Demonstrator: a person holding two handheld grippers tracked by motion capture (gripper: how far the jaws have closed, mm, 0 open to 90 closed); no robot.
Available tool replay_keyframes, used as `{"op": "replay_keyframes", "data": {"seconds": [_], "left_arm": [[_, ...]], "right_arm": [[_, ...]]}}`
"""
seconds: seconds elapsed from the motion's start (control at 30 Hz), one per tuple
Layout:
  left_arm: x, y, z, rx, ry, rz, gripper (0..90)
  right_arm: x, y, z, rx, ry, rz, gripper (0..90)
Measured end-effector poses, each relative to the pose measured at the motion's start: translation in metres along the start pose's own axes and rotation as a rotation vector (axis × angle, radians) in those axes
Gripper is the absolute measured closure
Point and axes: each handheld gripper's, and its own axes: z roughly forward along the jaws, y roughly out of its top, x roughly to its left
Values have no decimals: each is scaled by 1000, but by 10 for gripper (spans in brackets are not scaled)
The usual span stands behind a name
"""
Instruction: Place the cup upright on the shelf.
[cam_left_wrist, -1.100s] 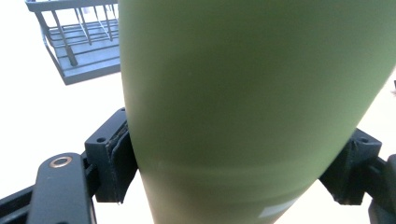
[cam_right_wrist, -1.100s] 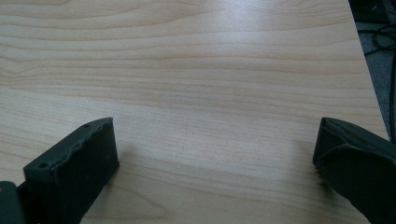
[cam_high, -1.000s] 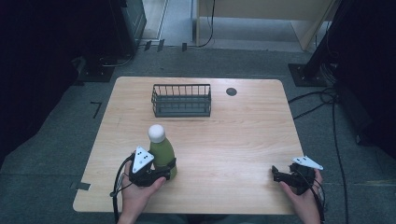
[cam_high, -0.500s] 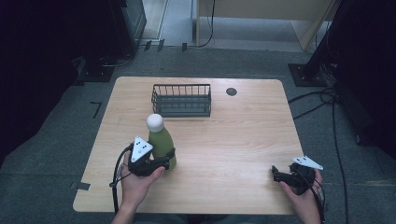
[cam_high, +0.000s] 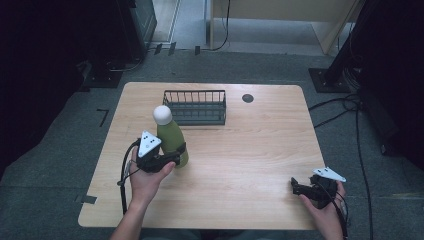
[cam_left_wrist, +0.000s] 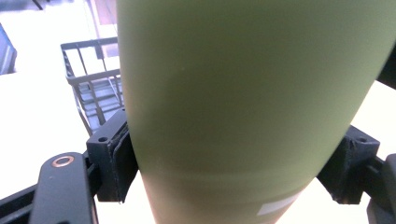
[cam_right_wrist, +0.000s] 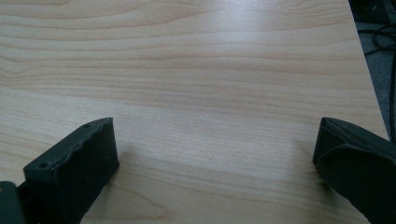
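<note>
A green bottle (cam_high: 171, 137) with a white round cap stands upright, lifted a little over the left part of the wooden table (cam_high: 250, 145). My left gripper (cam_high: 176, 154) is shut on its lower body. In the left gripper view the bottle (cam_left_wrist: 243, 102) stands between the two black pads (cam_left_wrist: 122, 158), which press on its sides. A black wire basket (cam_high: 195, 107) sits at the back middle of the table, just behind the bottle, and shows again as a basket (cam_left_wrist: 91, 88) past the bottle's left side. My right gripper (cam_high: 295, 186) rests at the front right, open, with bare wood between its fingers (cam_right_wrist: 79, 163).
A small dark round hole (cam_high: 247, 98) lies in the tabletop right of the basket. Cables run over the grey floor at the right. The table's right edge (cam_right_wrist: 369, 93) is close to my right gripper.
My left hand has carried the green bottle up and toward the back of the table, closer to the wire basket. The right hand has stayed where it was.
</note>
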Motion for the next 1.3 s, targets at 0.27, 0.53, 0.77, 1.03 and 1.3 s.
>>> {"op": "replay_keyframes", "data": {"seconds": [0.27,0.53,0.77,1.03,1.3], "left_arm": [[8,12,10,-11,-17,-18,209],[13,26,18,-19,-6,-23,209],[16,41,26,-30,5,-11,209],[16,59,34,-48,14,6,209],[16,75,43,-59,14,2,210]], "right_arm": [[0,0,0,-1,0,-1,0],[2,-1,-1,3,30,-27,0],[2,-1,-1,3,30,-28,0],[5,0,0,1,-1,-1,0],[7,1,1,-2,-13,9,0]]}}
